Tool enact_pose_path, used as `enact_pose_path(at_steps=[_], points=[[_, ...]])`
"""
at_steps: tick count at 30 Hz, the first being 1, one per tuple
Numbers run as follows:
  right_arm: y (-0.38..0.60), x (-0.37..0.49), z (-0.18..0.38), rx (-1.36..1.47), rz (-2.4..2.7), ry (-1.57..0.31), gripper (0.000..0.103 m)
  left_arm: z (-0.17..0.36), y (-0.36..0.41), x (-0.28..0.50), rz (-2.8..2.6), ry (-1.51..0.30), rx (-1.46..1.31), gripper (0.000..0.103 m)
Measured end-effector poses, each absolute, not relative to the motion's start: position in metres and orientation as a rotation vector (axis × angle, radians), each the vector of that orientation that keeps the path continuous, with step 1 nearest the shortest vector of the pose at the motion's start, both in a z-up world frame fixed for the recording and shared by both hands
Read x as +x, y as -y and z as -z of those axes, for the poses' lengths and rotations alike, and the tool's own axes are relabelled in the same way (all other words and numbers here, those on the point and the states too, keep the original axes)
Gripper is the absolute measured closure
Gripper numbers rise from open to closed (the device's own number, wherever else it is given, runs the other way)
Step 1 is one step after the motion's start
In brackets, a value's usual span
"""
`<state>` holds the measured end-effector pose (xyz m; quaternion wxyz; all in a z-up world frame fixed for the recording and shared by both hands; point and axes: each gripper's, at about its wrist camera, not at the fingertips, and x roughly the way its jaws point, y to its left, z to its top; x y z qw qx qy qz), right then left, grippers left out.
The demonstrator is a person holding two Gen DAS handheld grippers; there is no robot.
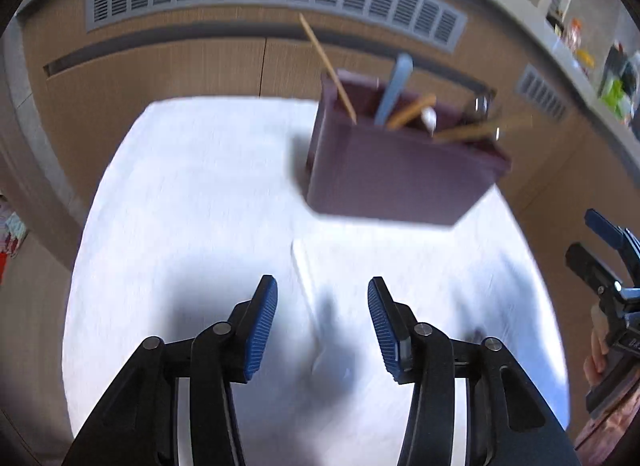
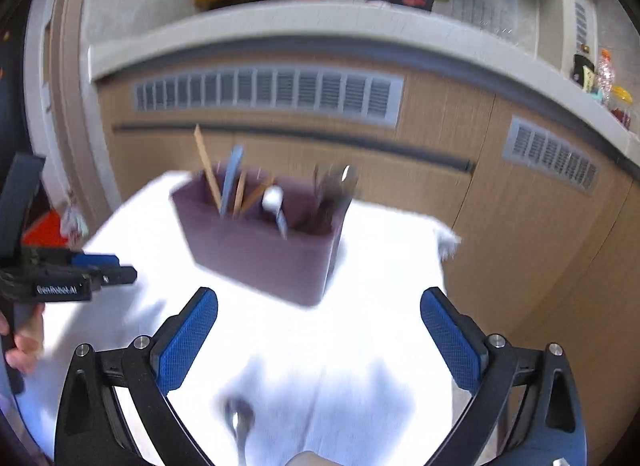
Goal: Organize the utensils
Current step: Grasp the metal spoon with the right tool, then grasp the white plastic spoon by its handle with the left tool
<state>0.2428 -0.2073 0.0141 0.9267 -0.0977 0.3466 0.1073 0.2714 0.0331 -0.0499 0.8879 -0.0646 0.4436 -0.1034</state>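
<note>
Both tongs, left (image 1: pixel 322 322) and right (image 2: pixel 319 332), hang spread and empty above the white bench (image 1: pixel 200 193); the purple utensil holder (image 2: pixel 260 250) stands ahead, a spoon (image 2: pixel 239 424) lies below the right tongs.

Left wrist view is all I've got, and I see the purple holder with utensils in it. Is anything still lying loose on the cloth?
Observer: Yes, a metal spoon lies on the white cloth, just below the right tool.
Operator: Is the right tool holding anything?
Observer: No, its jaws stand wide apart with nothing between them.
Operator: How is the holder divided?
Observer: The holder looks split: wooden sticks and a blue handle to the left, dark metal utensils to the right. Blur hides finer detail.
</note>
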Motion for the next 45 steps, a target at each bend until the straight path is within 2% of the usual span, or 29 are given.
enact_pose_path(at_steps=[6,7,8,10,19,24,26,33,35,38,45], points=[[0.204,0.222,0.037,-0.168,-0.281,-0.840,0.005,0.068,-0.037,0.243,0.211,-0.959,-0.112,0.047],[0.201,0.220,0.045,-0.173,-0.289,-0.859,0.013,0.072,-0.040,0.239,0.208,-0.967,-0.122,0.047],[0.198,0.219,0.053,-0.180,-0.307,-0.884,0.024,0.074,-0.043,0.237,0.205,-0.975,-0.134,0.047],[0.193,0.220,0.065,-0.178,-0.346,-0.938,0.037,0.081,-0.050,0.233,0.195,-0.990,-0.157,0.047],[0.175,0.220,0.080,-0.241,-0.370,-0.973,0.047,0.089,-0.051,0.233,0.188,-1.026,-0.162,0.047],[0.179,0.220,0.077,-0.223,-0.368,-0.968,0.061,0.090,-0.035,0.234,0.226,-1.046,-0.147,0.047],[0.178,0.220,0.077,-0.225,-0.360,-0.966,0.078,0.089,-0.029,0.236,0.235,-1.049,-0.139,0.047],[0.181,0.220,0.073,-0.201,-0.342,-0.965,0.078,0.087,-0.013,0.266,0.232,-1.041,-0.124,0.048],[0.181,0.219,0.072,-0.212,-0.329,-0.956,0.077,0.088,-0.016,0.283,0.218,-1.071,-0.132,0.057],[0.181,0.216,0.069,-0.223,-0.325,-0.939,0.077,0.089,-0.013,0.309,0.207,-1.098,-0.078,0.064],[0.179,0.212,0.069,-0.229,-0.332,-0.926,0.077,0.088,-0.013,0.355,0.155,-1.130,-0.050,0.066]])
